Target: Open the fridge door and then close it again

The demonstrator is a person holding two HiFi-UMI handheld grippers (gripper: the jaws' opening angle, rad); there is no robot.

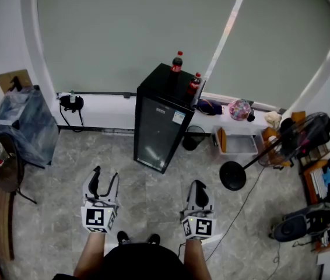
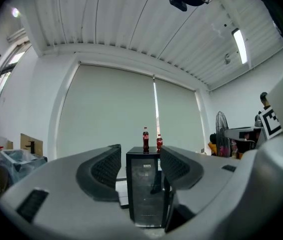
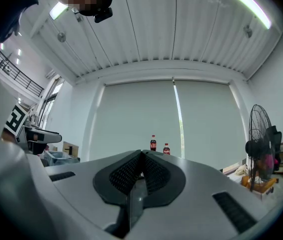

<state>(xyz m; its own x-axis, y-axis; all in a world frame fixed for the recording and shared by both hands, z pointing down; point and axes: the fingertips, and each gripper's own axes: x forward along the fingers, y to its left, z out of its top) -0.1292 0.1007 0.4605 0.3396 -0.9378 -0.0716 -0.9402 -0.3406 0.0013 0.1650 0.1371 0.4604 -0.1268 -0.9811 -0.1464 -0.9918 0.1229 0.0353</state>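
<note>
In the head view, a small black glass-fronted fridge (image 1: 160,121) stands on the grey stone floor (image 1: 54,214) against the far wall. Its door is shut, and two red-capped cola bottles (image 1: 177,62) stand on top. The left claw (image 1: 106,179) and right claw (image 1: 197,185) hang near the person, well apart from the fridge.

In the left gripper view, the left claw (image 2: 140,156) stands partly open and empty, with the far fridge (image 2: 144,194) framed between its jaws.

In the right gripper view, the right claw (image 3: 141,158) is closed tight on nothing.

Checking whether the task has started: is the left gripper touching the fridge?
Apart. The head view shows the left gripper near the person, with a stretch of floor between it and the fridge.
</note>
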